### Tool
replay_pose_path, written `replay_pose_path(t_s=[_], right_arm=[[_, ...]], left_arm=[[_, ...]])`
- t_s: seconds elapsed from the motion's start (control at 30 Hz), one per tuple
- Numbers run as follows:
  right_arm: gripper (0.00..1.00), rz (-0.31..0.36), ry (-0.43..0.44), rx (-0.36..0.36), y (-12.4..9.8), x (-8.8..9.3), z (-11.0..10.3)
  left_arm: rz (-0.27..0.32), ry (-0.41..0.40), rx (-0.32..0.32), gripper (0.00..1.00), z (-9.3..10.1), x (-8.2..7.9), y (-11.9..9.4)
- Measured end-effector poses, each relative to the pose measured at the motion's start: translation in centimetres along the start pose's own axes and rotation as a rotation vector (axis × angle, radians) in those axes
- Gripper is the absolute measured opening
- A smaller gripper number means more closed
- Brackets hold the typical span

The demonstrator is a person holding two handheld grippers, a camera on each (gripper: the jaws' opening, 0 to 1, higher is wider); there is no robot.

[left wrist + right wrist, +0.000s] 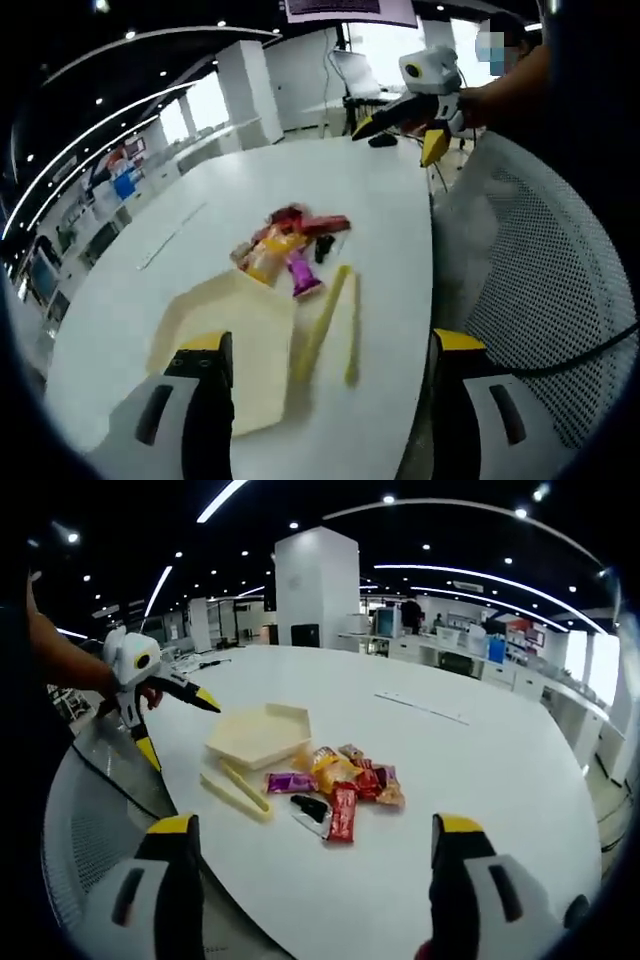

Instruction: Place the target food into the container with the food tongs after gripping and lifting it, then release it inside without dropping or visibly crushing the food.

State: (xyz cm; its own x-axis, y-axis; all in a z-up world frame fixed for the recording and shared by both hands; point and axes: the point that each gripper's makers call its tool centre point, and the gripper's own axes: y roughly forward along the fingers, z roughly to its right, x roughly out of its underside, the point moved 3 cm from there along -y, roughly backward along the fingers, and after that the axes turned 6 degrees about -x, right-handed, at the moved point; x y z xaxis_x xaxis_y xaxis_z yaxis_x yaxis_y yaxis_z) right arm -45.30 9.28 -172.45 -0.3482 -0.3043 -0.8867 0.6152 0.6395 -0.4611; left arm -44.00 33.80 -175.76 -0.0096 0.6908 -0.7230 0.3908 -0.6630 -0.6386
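Left gripper view: my left tool [330, 375] hangs jaws apart over the cream container [235, 345]; tongs [330, 320] lie beside it on the desk [390, 230], snack packets [290, 245] beyond. Right gripper view: my right tool [310, 865], jaws apart, faces the packets [340, 785], tongs [235, 790] and container [260, 735].

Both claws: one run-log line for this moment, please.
left claw open, empty | right claw open, empty | tongs on table, untouched | snack packets piled beside empty tray
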Motion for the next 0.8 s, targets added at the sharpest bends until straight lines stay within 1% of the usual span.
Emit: replay_pose_path(t_s=[0.03, 0.1, 0.17, 0.23, 0.33, 0.37, 0.43, 0.53, 0.6, 0.7, 0.8], right_arm=[[0.95, 0.001, 0.0, -0.001, 0.0, 0.0, 0.0], [0.94, 0.003, -0.001, -0.004, 0.0, 0.0, -0.1], [0.93, 0.0, 0.0, -0.002, 0.0, 0.1, -0.1], [0.93, 0.008, 0.01, 0.003, -0.3, 0.0, -0.2], [0.93, 0.011, 0.016, 0.004, -0.3, 0.1, -0.3], [0.93, 0.009, 0.019, 0.004, -0.3, 0.3, -0.3], [0.92, 0.007, 0.025, 0.003, -0.2, 0.6, -0.3], [0.92, 0.003, 0.04, 0.003, -0.2, 0.6, -0.4], [0.91, 0.007, 0.039, -0.003, -0.2, 0.5, -0.6], [0.91, -0.005, 0.033, -0.003, -0.2, 0.8, -0.5], [0.9, -0.008, 0.052, -0.003, -0.2, 1.1, -0.2]], left_arm=[[-0.008, 0.014, 0.008, 0.76, 0.2, 0.0, 0.3], [-0.031, 0.061, 0.013, 0.71, 0.4, 0.2, 0.8], [-0.034, 0.047, 0.029, 0.68, 0.6, 0.2, 1.5], [-0.033, 0.049, 0.043, 0.67, 0.8, -0.2, 2.0], [-0.055, 0.024, 0.072, 0.62, 0.9, -0.1, 2.9], [-0.066, 0.012, 0.09, 0.59, 1.2, 0.0, 3.2], [-0.078, 0.021, 0.085, 0.52, 1.1, 0.1, 3.7], [-0.088, 0.005, 0.089, 0.52, 1.2, 0.0, 4.3], [-0.1, 0.021, 0.084, 0.49, 1.2, 0.1, 4.7], [-0.116, 0.019, 0.087, 0.46, 1.3, 0.2, 5.5], [-0.132, 0.039, 0.087, 0.42, 1.3, 0.6, 6.2]])
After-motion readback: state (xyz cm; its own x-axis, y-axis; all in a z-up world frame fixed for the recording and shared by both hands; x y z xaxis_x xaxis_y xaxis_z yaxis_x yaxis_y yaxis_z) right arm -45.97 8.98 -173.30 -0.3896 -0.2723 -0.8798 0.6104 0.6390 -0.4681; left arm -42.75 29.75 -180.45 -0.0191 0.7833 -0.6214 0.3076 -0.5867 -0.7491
